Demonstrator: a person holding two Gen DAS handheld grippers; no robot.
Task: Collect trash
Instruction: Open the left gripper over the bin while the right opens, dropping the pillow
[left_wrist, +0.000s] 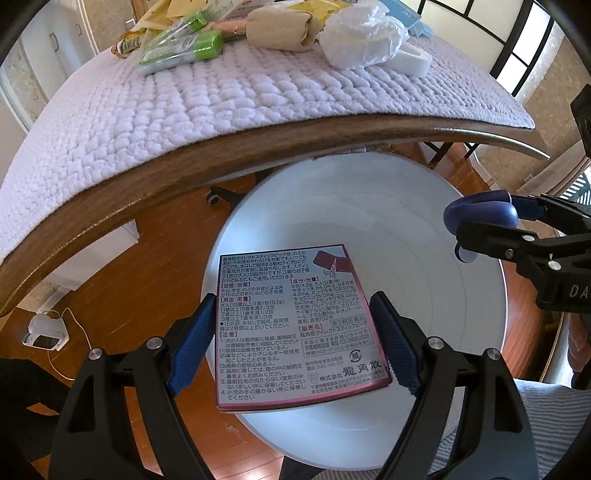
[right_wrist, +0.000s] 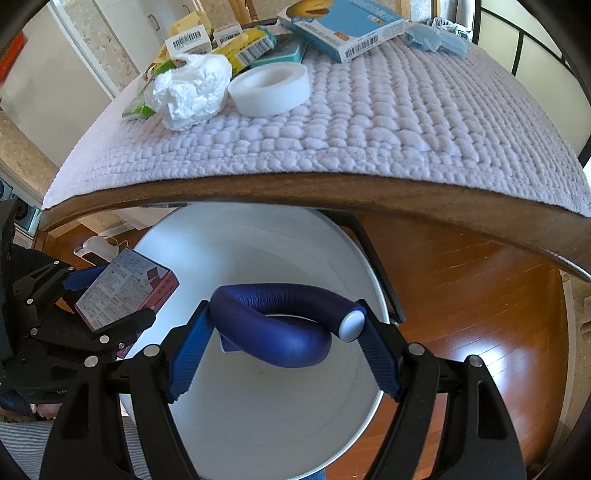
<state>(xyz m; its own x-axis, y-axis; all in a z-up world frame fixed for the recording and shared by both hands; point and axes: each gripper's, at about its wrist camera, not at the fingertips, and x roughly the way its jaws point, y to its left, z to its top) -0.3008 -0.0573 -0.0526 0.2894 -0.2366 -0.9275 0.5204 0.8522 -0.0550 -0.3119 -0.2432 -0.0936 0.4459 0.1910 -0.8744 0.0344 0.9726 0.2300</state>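
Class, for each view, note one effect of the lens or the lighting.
Left wrist view: the fisheye bows the brown wooden table edge into an arch. Right wrist view: window glare shines on the polished wooden floor, and dark vignetting rings the corners.

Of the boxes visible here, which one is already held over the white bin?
The pink-edged box, gripped by the left gripper above the white bin; the blue box lies on the table.

Our left tongs (left_wrist: 295, 334): angled steeply downward, pads pressed against something flat. Our right tongs (right_wrist: 286, 345): likewise angled down, clamped across a curved piece.
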